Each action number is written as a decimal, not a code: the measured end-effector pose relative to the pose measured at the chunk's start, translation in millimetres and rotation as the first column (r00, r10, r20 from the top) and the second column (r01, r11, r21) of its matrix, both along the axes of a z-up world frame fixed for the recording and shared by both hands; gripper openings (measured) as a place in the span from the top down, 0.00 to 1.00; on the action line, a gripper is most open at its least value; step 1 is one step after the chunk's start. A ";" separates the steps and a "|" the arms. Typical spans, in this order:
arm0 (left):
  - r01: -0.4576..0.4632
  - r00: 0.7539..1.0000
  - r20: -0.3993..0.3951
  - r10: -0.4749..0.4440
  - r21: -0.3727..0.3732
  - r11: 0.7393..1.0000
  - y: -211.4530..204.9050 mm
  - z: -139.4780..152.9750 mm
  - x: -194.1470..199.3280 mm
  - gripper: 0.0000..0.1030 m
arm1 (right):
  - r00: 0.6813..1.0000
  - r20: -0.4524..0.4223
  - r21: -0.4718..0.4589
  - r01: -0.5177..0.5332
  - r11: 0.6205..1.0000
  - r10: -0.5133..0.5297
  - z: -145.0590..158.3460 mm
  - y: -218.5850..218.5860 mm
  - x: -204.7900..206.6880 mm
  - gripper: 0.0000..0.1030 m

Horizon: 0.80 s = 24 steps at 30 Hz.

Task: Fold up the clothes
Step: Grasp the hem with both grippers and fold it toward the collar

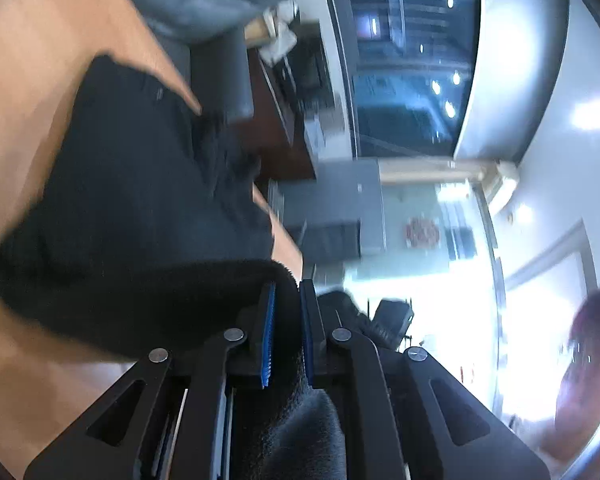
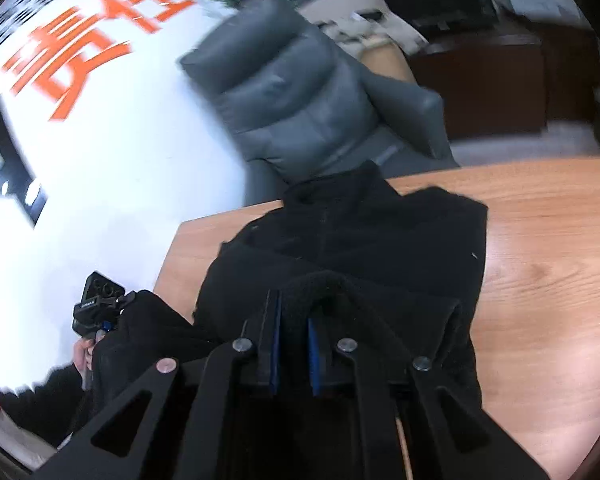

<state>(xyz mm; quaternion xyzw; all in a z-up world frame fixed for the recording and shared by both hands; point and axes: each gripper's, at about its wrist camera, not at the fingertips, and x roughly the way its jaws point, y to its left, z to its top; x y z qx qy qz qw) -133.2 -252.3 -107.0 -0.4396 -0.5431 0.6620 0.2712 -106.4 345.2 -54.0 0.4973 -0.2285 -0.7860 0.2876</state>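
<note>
Two hand-held grippers, left [image 1: 287, 334] and right [image 2: 294, 354], each pinched the black fleece garment [image 2: 360, 248] over the wooden desk [image 2: 540, 240]; both edges needed level carrying.

A wooden bench [image 2: 540, 240] with a pale orange-brown grain fills the lower part of both views. Behind its far edge stands a grey padded chair [image 2: 296, 88], its quilted back upright. Past the chair is a dark brown desk [image 2: 480, 80] bearing what may be a monitor, too blurred to be sure. A white wall with large orange characters [image 2: 80, 52] runs on the left. The left wrist view shows dark glass windows [image 1: 412, 80].
</note>
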 end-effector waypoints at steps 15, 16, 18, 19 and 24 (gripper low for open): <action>-0.100 0.994 -0.006 0.107 -0.406 0.908 -14.9 7.7 -119.6 0.72 | 0.986 -0.063 0.162 0.162 0.973 -0.154 -17.9 24.8 -116.0 0.20; -0.065 0.998 -0.005 0.070 -0.445 0.893 -23.3 5.4 -111.9 0.69 | 0.982 -0.134 0.191 0.155 0.969 -0.131 -3.2 24.6 -110.7 0.15; 0.025 1.000 0.020 -0.017 -0.522 0.852 -20.7 -1.2 -101.5 0.64 | 0.968 -0.245 0.276 0.125 0.953 -0.056 8.4 20.9 -94.1 0.07; 0.068 0.998 0.033 -0.060 -0.551 0.832 -13.9 -6.1 -101.1 0.64 | 0.955 -0.297 0.318 0.114 0.941 -0.015 14.2 19.1 -85.8 0.07; 0.203 0.978 0.095 -0.183 -0.599 0.774 12.7 -37.0 -112.3 0.63 | 0.950 -0.265 0.458 -0.025 0.889 0.163 -31.3 1.3 -72.0 0.07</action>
